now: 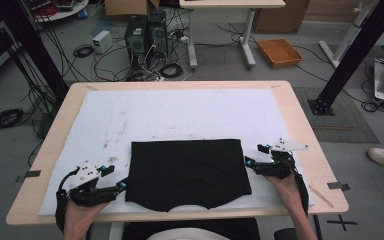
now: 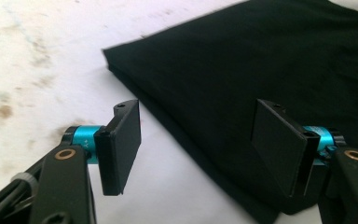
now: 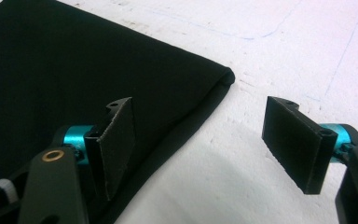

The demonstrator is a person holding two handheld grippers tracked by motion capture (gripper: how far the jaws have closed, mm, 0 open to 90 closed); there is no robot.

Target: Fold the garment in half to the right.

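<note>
A folded black cloth [image 1: 187, 170] lies flat on the white mat [image 1: 180, 115] near the table's front edge. My left gripper [image 1: 121, 183] sits at the cloth's left edge, jaws open and straddling that edge; in the left gripper view [image 2: 200, 144] the cloth [image 2: 261, 70] runs under the right jaw. At the cloth's right edge my right gripper [image 1: 251, 163] is open too. In the right gripper view [image 3: 205, 144] the cloth's folded edge [image 3: 177, 126] passes beside the left jaw, with bare mat [image 3: 242, 177] between the jaws. Neither gripper holds anything.
The stained white mat covers most of the wooden table [image 1: 300, 120]. Pieces of tape [image 1: 338, 185] stick near the table's right front corner. Beyond the table stand computer towers [image 1: 145, 35], cables, and an orange tray [image 1: 280, 52] on the floor.
</note>
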